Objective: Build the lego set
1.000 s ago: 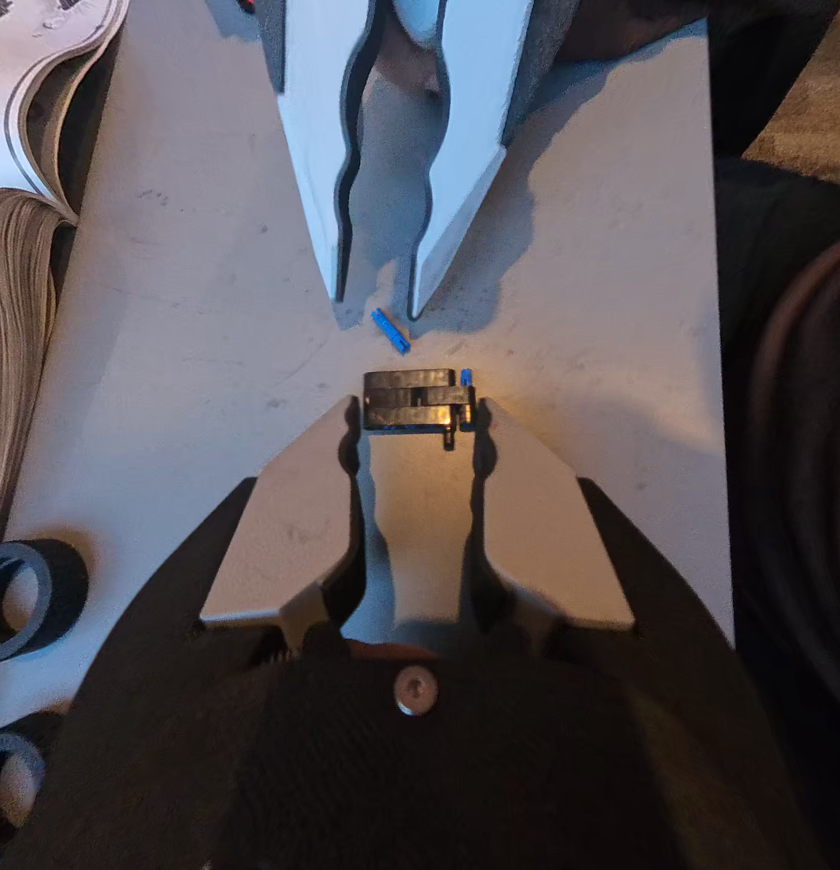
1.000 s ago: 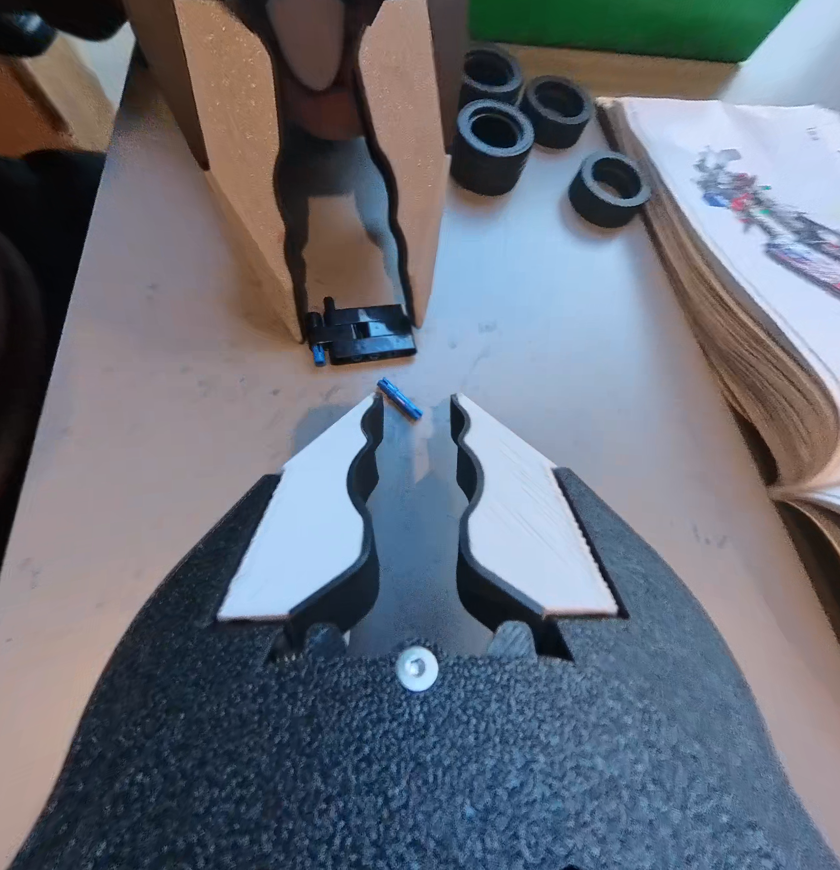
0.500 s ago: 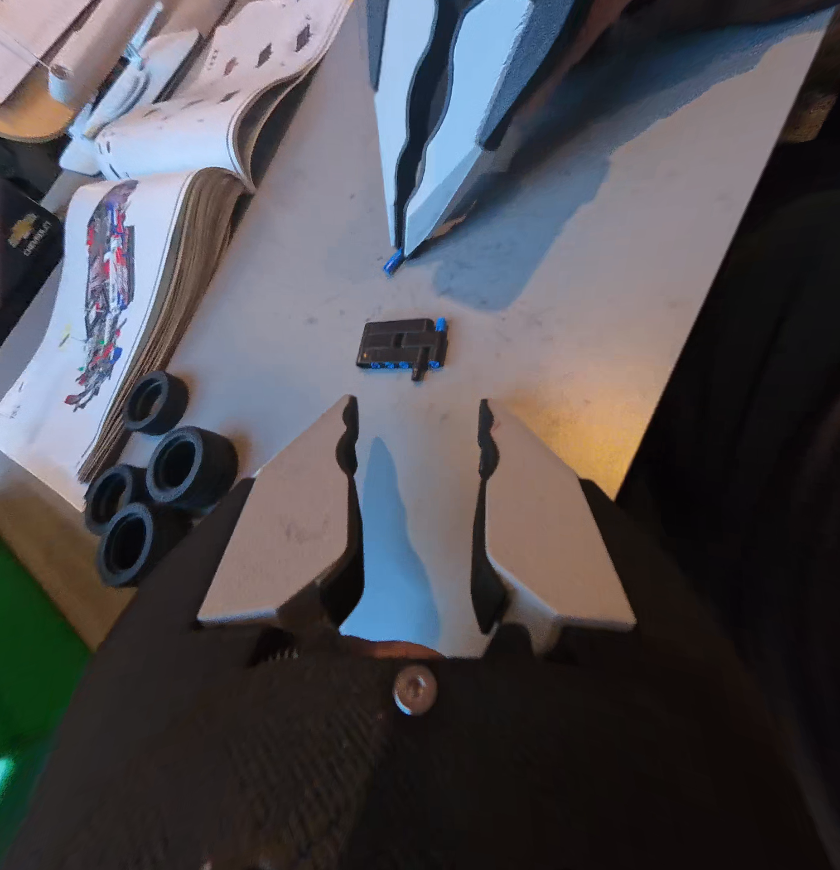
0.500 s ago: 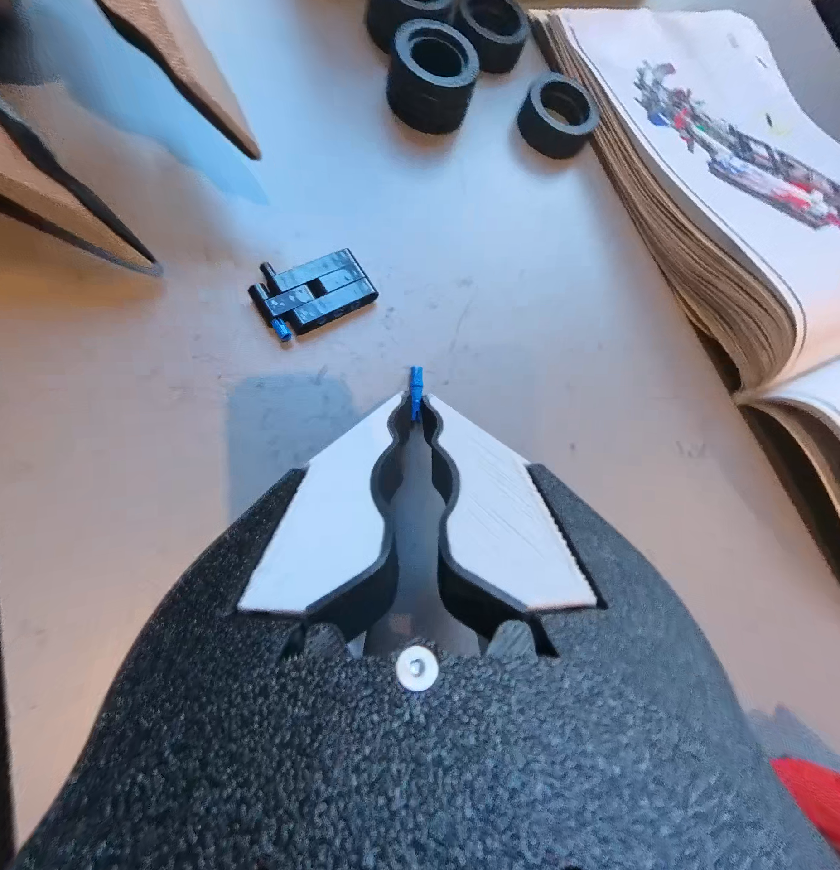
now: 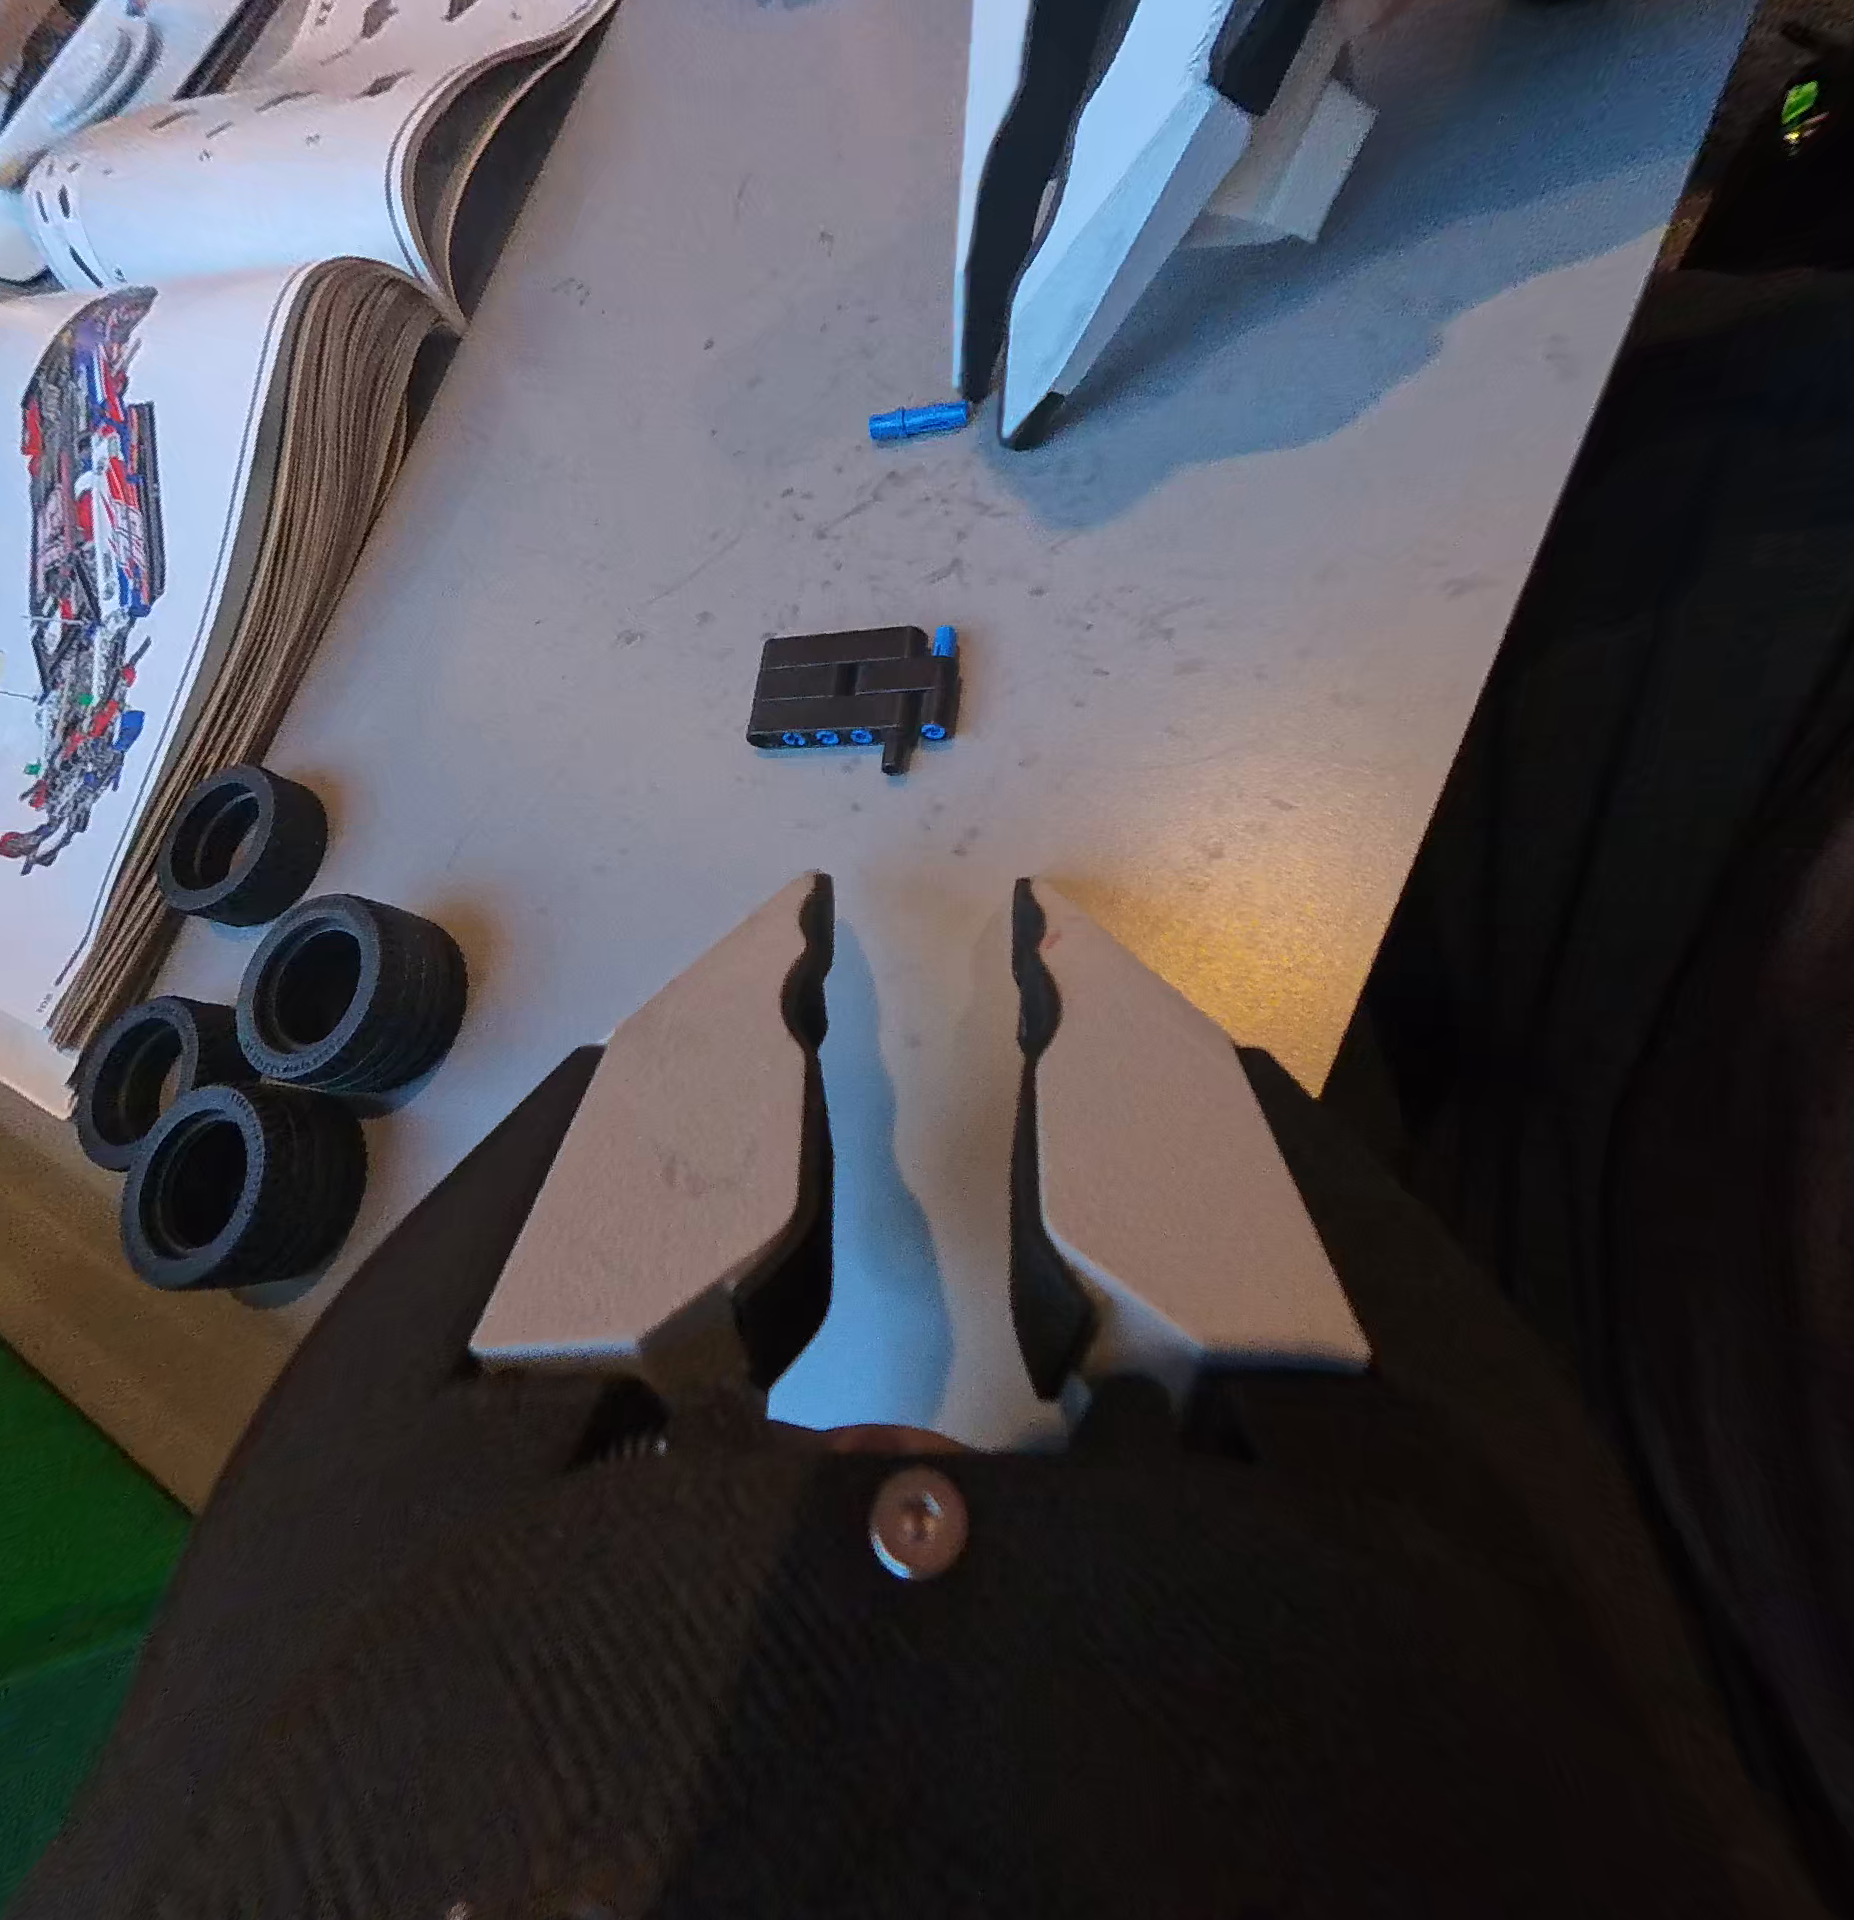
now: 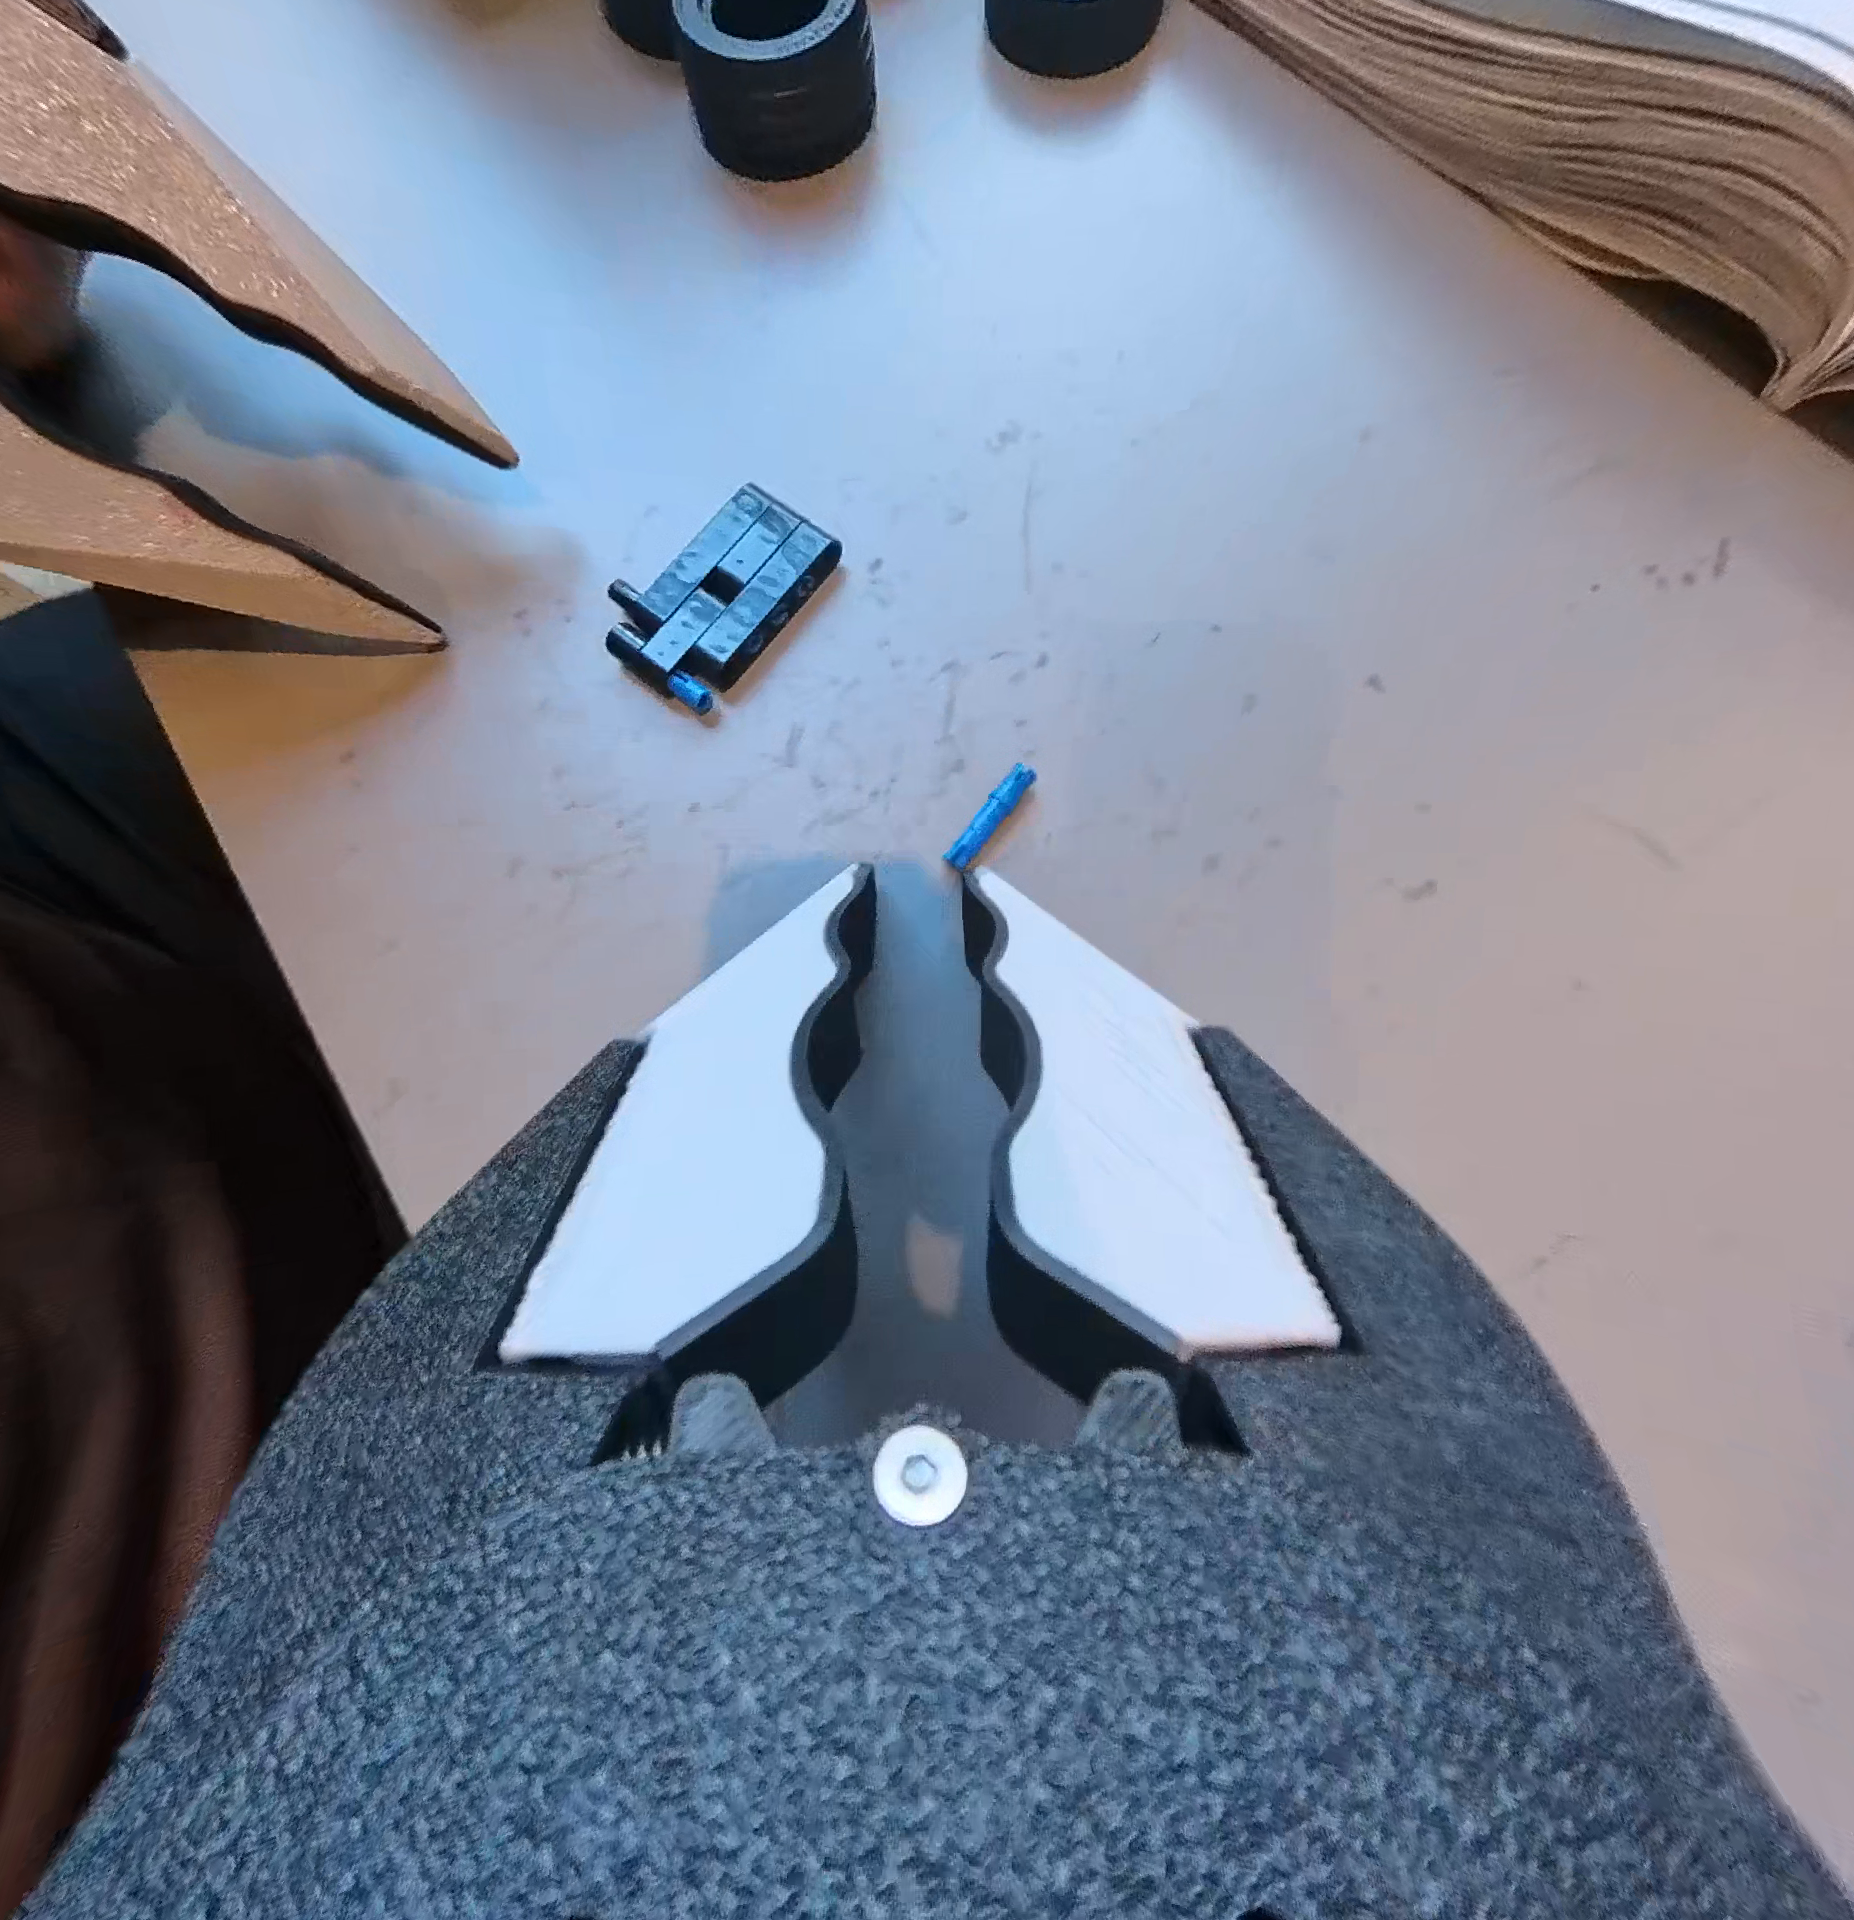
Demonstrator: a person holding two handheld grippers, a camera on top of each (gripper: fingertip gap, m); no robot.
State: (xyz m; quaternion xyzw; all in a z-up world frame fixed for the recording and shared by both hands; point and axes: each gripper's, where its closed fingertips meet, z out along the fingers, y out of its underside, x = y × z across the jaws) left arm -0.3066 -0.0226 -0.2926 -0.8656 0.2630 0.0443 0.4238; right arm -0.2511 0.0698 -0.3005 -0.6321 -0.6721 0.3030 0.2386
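Observation:
A small black beam assembly (image 5: 850, 691) with blue pins in it lies flat on the white table (image 5: 632, 436); it also shows in the right wrist view (image 6: 731, 592). A loose blue pin (image 6: 990, 816) lies on the table, touching the tip of my right gripper's right finger; it also shows in the left wrist view (image 5: 915, 421). My right gripper (image 6: 918, 873) is slightly open and empty, tips down at the table; it also shows in the left wrist view (image 5: 994, 416). My left gripper (image 5: 921, 894) is open and empty, a little short of the black assembly, and also shows in the right wrist view (image 6: 476, 551).
Several black tyres (image 5: 310, 987) stand at the left of the left wrist view, and at the top of the right wrist view (image 6: 772, 83). A thick open instruction book (image 5: 92, 540) lies beyond them. The table edge (image 5: 1474, 748) runs along the right, with dark cloth past it. Across from one pair of fingers to the other is roughly 12 cm.
The left gripper let go of the black assembly and drew back. The right gripper shut on the blue pin, then opened; the pin now lies on the table by its right fingertip.

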